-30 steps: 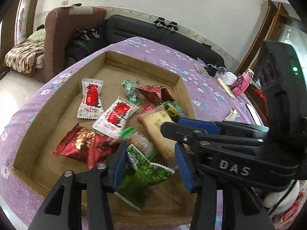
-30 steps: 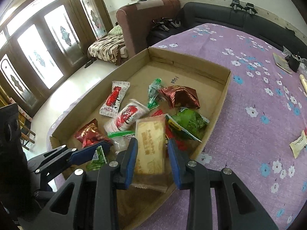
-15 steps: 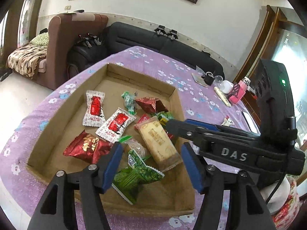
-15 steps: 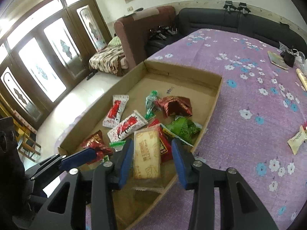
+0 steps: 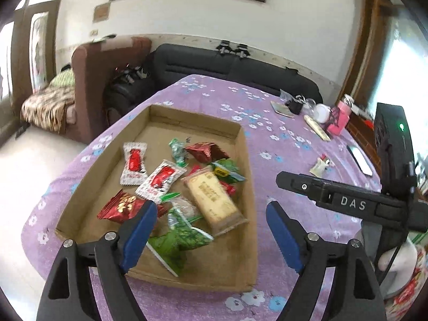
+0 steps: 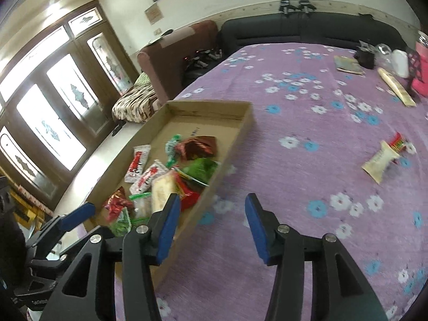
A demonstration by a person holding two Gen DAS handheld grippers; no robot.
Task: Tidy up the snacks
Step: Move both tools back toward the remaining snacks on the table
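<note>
A shallow cardboard box [image 5: 247, 165] [image 6: 240, 123] sits on the purple flowered tablecloth and holds several snack packets. Among them are a tan biscuit pack [image 5: 214, 200] [image 6: 161, 191], a green packet [image 5: 179, 240] and red and white candies [image 5: 133, 163]. My left gripper [image 5: 208, 232] is open and empty above the box's near end. My right gripper [image 6: 210, 227] is open and empty over the cloth just right of the box. A cream packet [image 6: 379, 161] [image 5: 321, 164] with a small red one [image 6: 398, 141] lies loose on the cloth to the right.
At the far right of the table stand a pink container [image 5: 339, 119], a white jar [image 5: 322, 112], a booklet [image 6: 347, 65] and a long pale pack [image 6: 396, 87]. A phone [image 5: 359, 159] lies near the table edge. A black sofa [image 5: 214, 64] and brown armchair [image 5: 104, 75] stand behind.
Both grippers opened and let go: the left released the green packet, the right released the biscuit pack into the box. Both pulled back and up; the right swung right over the cloth.
</note>
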